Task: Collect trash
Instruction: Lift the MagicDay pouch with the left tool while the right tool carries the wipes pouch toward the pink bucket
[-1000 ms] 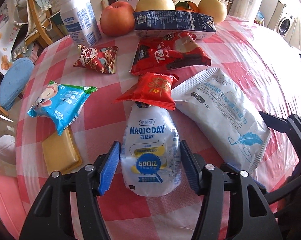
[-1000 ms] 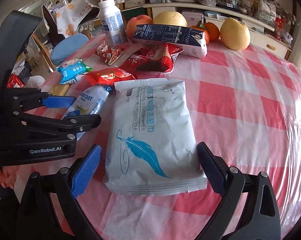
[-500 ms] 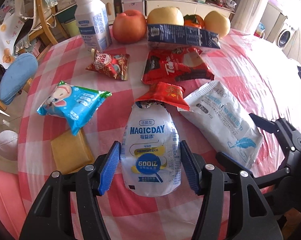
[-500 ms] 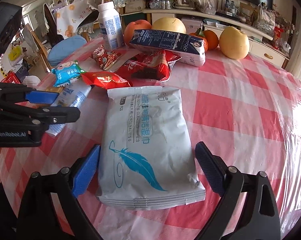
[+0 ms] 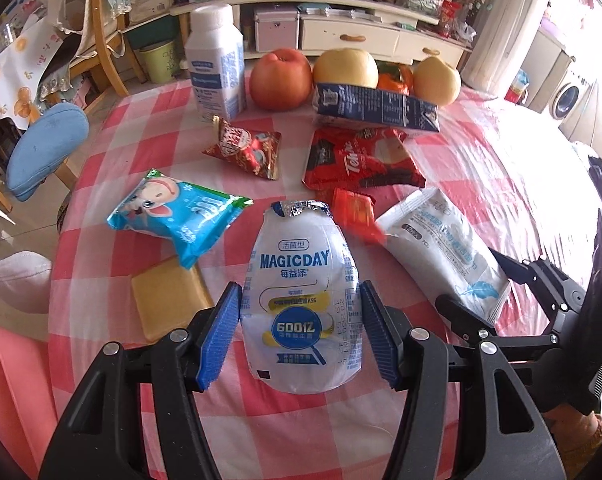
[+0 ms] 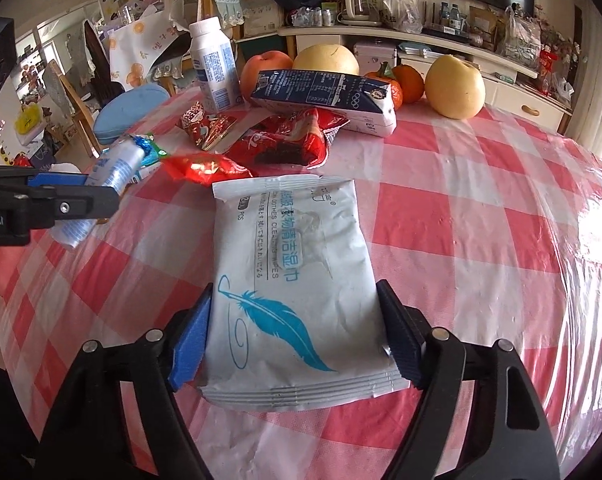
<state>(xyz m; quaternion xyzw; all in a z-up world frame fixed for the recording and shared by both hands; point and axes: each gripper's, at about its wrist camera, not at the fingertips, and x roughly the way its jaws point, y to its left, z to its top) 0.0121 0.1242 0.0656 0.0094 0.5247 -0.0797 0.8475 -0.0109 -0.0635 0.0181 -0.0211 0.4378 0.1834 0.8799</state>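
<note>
Left wrist view: left gripper [image 5: 300, 330] is clamped on the MAGICDAY yogurt pouch [image 5: 301, 304], pouch pointing straight ahead along the fingers

Right wrist view: right gripper [image 6: 297, 336] has just been closing around the wet wipes pack [image 6: 297, 280], pads at its sides; the pack lies on the checked tablecloth [image 6: 461, 216], long axis running away from the jaws

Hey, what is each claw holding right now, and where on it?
The left claw grips the MAGICDAY bottle by its lower sides. The right claw, whose jaws have just been closing, straddles the wipes pack at its bottom end; a firm hold cannot be told.
</note>
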